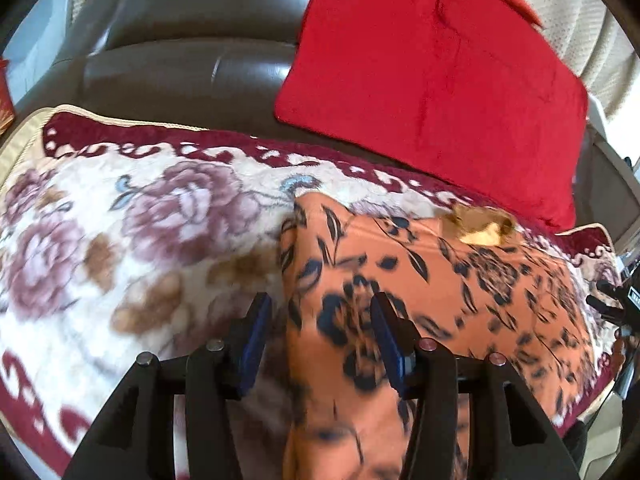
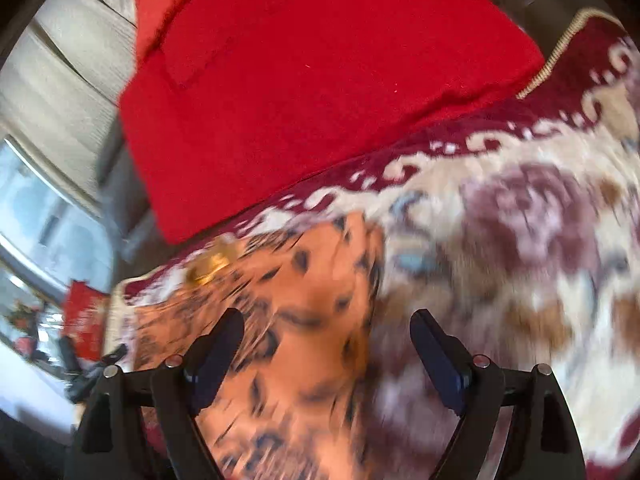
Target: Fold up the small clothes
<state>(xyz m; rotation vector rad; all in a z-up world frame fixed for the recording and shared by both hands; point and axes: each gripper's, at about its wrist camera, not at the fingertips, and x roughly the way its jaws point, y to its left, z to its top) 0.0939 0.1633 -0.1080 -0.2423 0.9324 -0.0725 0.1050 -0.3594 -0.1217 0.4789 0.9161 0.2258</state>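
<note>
Left gripper [image 1: 320,320]: jaws apart, poised over the left edge of the orange garment [image 1: 432,280]; nothing sits between its blue pads [image 1: 256,332].
Right gripper [image 2: 326,344]: jaws wide apart, poised where the garment's edge meets the blanket; it holds nothing.
Orange garment [image 2: 304,320]: peach-orange cloth with a dark leaf and flower print, spread on the blanket [image 1: 120,240] in front of both tools, one edge lying in a fold.
Gold patch [image 1: 484,228]: a small shiny yellow piece at the garment's far end, near the cushion.
Blanket [image 2: 520,240]: cream plush with mauve roses and a dark red scrolled border, lying under the garment.
Red cushion [image 1: 432,80]: propped behind the blanket against the brown leather sofa [image 1: 192,52].
Sharpness: the right wrist view is blurred, so fine detail of the cloth cannot be read.
</note>
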